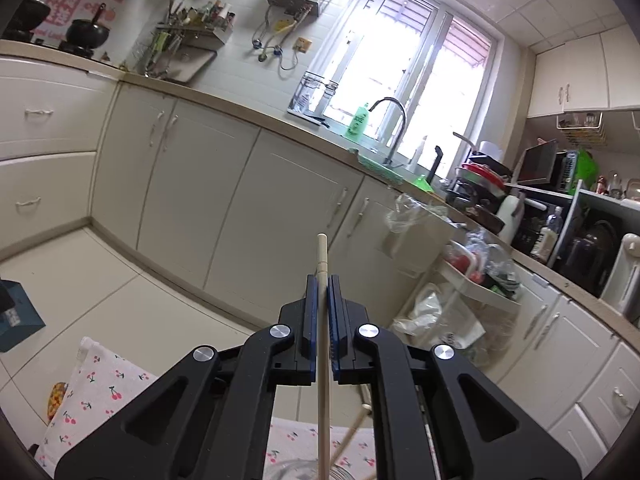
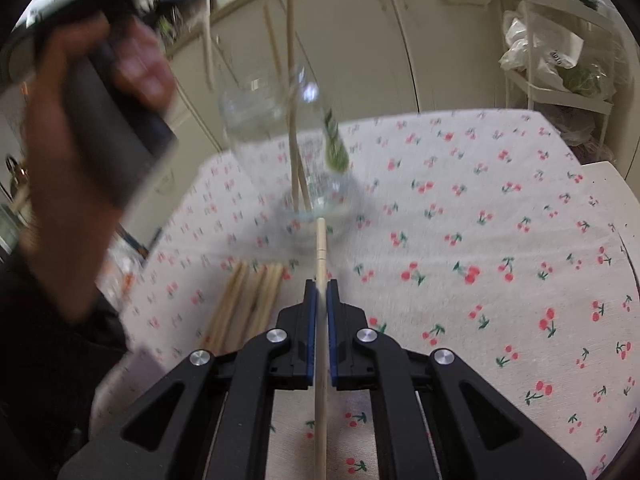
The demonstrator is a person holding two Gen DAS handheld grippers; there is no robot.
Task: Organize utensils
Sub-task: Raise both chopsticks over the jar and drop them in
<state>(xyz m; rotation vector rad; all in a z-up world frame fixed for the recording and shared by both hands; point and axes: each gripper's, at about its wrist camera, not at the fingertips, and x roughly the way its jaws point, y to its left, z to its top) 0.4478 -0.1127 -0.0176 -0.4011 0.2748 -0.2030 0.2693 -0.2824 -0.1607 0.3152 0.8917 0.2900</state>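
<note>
From the left wrist, the left claw [image 1: 322, 280] is clamped on a chopstick [image 1: 322, 256] running lengthwise between its pads, tip aimed out over the kitchen floor; the rim of a glass jar [image 1: 296, 472] shows just below, probably where the stick belongs.

From the right wrist, the right claw [image 2: 321, 284] grips its own chopstick [image 2: 321, 240], pointing toward the glass jar [image 2: 288, 136] standing on the cherry-print cloth [image 2: 480, 240] covering the desk. The jar already holds several chopsticks upright. More loose chopsticks [image 2: 248, 300] lie bundled beside the claw, awaiting sorting.
</note>
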